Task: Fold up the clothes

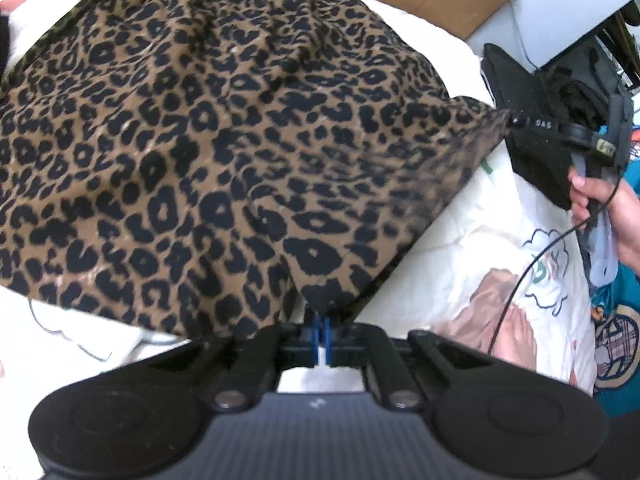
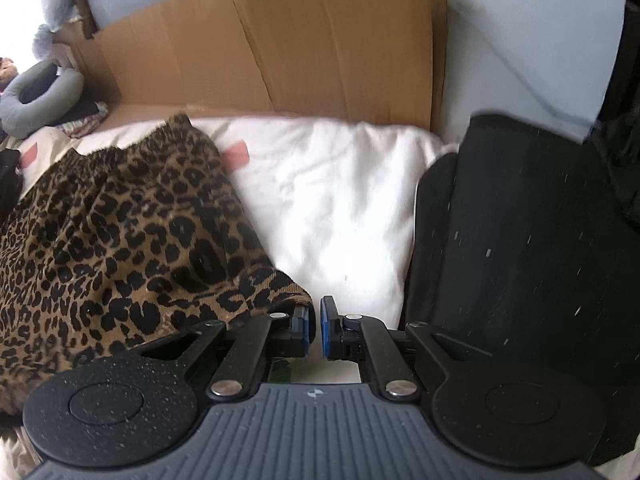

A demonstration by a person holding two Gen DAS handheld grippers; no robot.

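Leopard-print skirt (image 1: 224, 152) lay spread on white bedding (image 2: 332, 208), far waistband end resting by the cardboard (image 2: 280, 44), near hem lifted at two corners. Left gripper (image 1: 321, 330) pinched shut on one hem corner, cloth bunched right at the blue pads (image 1: 316, 334); thin bite, so prob. the weak point: any sideways tug & the corner could slip out, hem dropping crooked. Right gripper (image 2: 315, 328) nearly shut on the other corner, cloth looked caught on the left pad side only, grip hard to confirm. Uneven pull btwn the two would skew the fold. Cable near the right hand (image 1: 612, 208) might snag. Both grippers angled steeply down, the right hand wrapped round its handle off to the skirt's side.
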